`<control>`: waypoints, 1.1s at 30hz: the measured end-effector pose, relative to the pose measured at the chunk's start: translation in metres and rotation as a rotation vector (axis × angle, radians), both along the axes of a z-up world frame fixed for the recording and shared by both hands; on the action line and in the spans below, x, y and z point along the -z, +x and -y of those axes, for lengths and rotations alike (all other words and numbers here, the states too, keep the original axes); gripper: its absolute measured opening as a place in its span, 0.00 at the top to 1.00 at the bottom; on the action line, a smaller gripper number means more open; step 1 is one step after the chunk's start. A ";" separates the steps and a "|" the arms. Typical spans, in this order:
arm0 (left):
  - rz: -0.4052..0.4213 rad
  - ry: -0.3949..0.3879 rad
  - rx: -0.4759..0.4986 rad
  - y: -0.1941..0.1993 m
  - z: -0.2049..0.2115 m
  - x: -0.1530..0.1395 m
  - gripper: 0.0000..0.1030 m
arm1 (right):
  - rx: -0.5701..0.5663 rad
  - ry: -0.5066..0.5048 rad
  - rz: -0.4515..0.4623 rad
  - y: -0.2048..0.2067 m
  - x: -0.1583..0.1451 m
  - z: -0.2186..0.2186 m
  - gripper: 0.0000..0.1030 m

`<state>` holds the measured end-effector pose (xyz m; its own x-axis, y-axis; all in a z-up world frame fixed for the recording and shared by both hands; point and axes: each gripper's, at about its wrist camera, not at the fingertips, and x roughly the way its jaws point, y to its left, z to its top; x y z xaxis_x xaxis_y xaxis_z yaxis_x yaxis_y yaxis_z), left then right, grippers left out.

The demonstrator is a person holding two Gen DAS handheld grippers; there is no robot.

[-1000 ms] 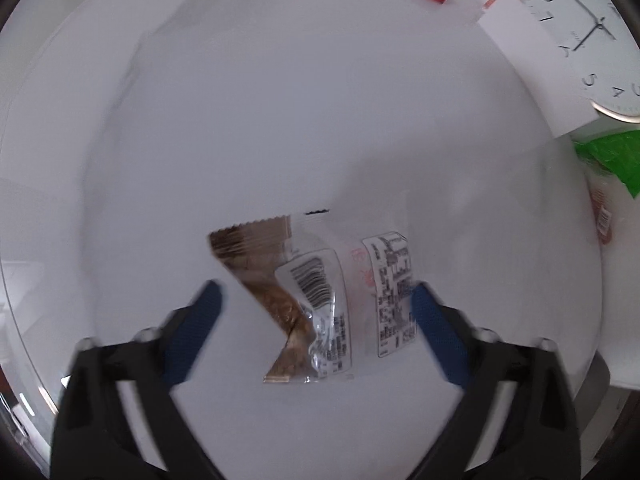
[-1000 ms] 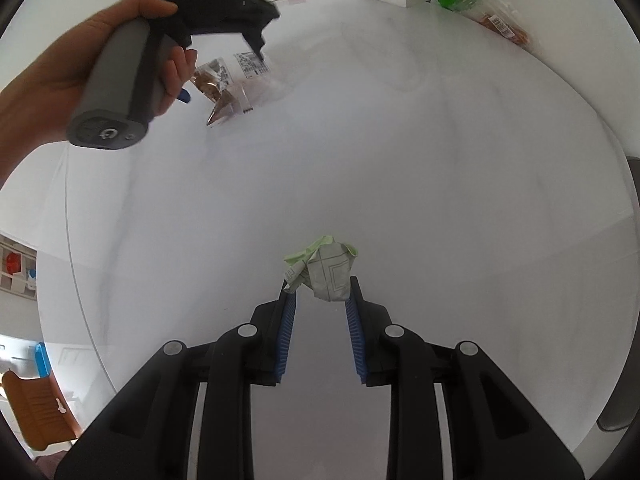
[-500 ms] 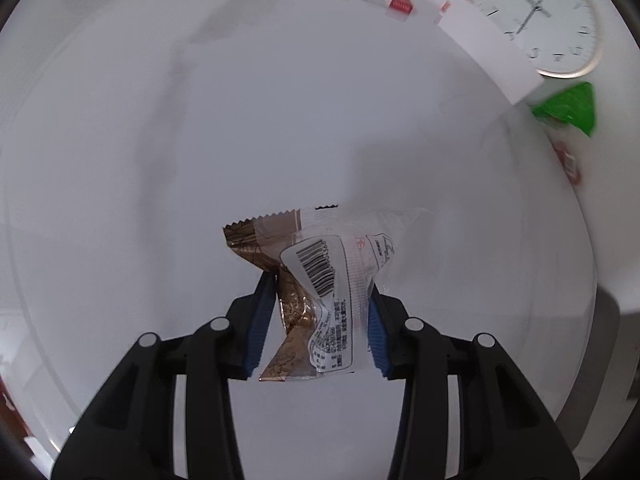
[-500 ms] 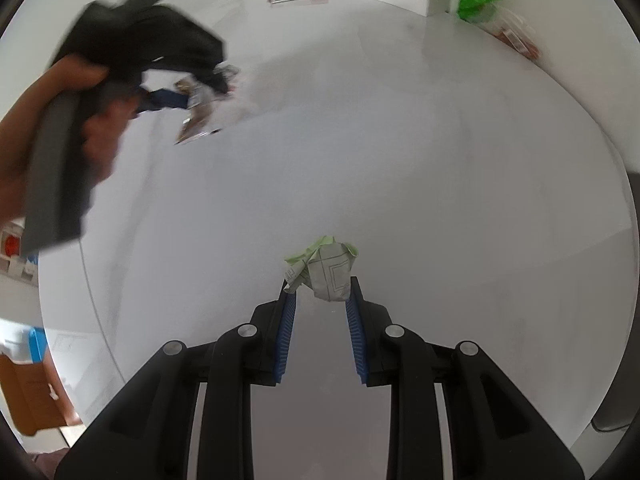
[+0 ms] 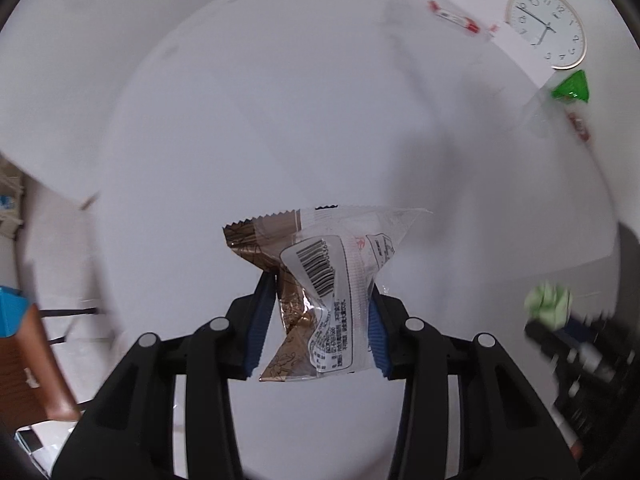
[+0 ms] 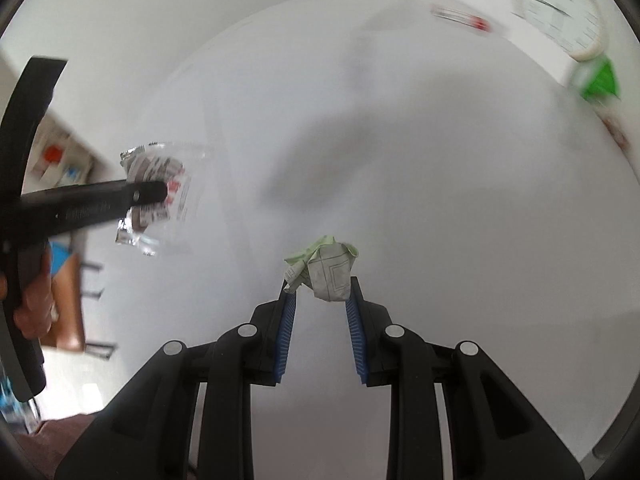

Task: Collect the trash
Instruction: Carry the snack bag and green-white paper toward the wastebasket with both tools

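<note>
White round table (image 5: 280, 120) fills both views, far beyond the fingers. One wall clock (image 5: 546, 26) leans at its far right edge, with one green packet (image 5: 570, 88) and one red-capped tube (image 5: 454, 18) near it. One left gripper (image 5: 316, 320) has its two blue pads closed on one brown and clear snack wrapper (image 5: 320, 280), lifted above the table. One right gripper (image 6: 320, 312) pinches one crumpled green-white paper ball (image 6: 324, 268) at its fingertips.
</note>
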<state>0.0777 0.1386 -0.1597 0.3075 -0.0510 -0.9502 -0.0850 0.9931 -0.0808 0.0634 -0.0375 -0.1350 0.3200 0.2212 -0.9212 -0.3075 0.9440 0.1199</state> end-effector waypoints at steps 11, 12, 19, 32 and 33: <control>-0.077 0.032 -0.195 -0.148 -0.174 0.024 0.58 | -0.357 0.006 -0.027 -0.063 0.004 -0.185 0.74; -0.085 0.035 -0.210 -0.152 -0.181 0.028 0.58 | -0.372 0.006 -0.028 -0.066 0.004 -0.195 0.74; -0.108 0.009 -0.273 -0.183 -0.224 0.048 0.58 | -0.441 0.009 -0.031 -0.081 -0.003 -0.256 0.74; -0.253 -0.075 -0.283 -0.194 -0.258 0.156 0.43 | -0.479 -0.026 -0.049 -0.100 0.007 -0.285 0.74; -0.278 -0.084 -0.283 -0.193 -0.260 0.167 0.41 | -0.481 -0.031 -0.053 -0.100 0.009 -0.287 0.74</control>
<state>-0.1153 0.3985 -0.3266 0.0525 -0.0821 -0.9952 -0.3839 0.9184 -0.0960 -0.0369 0.2493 -0.1443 0.1402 0.3049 -0.9420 -0.7044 0.6993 0.1214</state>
